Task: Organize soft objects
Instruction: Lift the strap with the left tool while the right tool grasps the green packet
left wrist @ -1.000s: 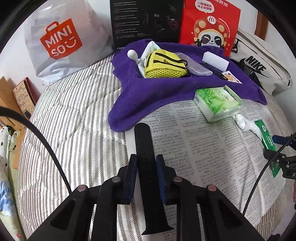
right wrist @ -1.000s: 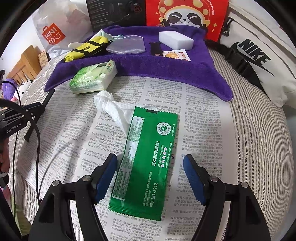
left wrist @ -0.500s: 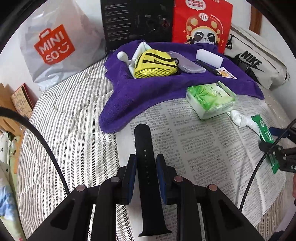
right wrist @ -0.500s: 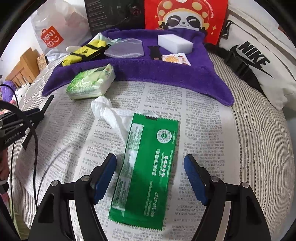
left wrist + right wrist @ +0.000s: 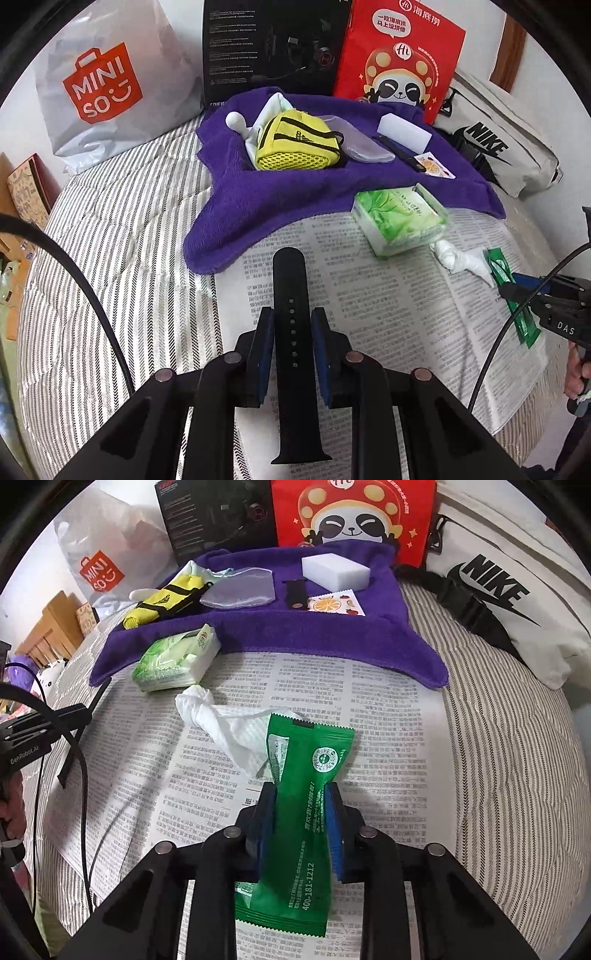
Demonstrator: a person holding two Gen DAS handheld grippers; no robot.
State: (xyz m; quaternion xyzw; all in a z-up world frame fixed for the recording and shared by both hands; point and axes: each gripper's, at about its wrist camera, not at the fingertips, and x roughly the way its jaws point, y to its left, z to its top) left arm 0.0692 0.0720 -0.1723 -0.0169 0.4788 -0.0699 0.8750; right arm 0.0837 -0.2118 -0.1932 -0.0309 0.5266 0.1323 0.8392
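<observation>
While both tools are tilted steeply down toward the bed, the left tool (image 5: 291,332) is seen clamped on a black watch strap (image 5: 293,314), which runs lengthwise between its blue pads and juts out past both ends of them above the newspaper (image 5: 388,314). No real shift is noted on that side against a second ago: the strap is gripped just the same, with only a slight change in the angle of view.

On the right, the change is plain. The right tool (image 5: 301,801), whose jaws stood wide on either side of the green packet (image 5: 306,812) a second ago, is now closing on it, and the packet is pinched at its middle, its sides buckled inward between the pads. The packet's far end is spread wide over a crumpled white tissue (image 5: 221,720), which is knotted at one end and lies on the newspaper. From the left view, the right tool is caught at the far right edge with the green packet in it, and part of a hand (image 5: 576,365) is glimpsed behind.

Near the tissue, a green pack of tissues (image 5: 173,661) is seen at the edge of the purple towel (image 5: 332,642). On the towel are laid a yellow pouch (image 5: 295,147), a white sponge block (image 5: 334,570) and a second strap piece (image 5: 295,594).
</observation>
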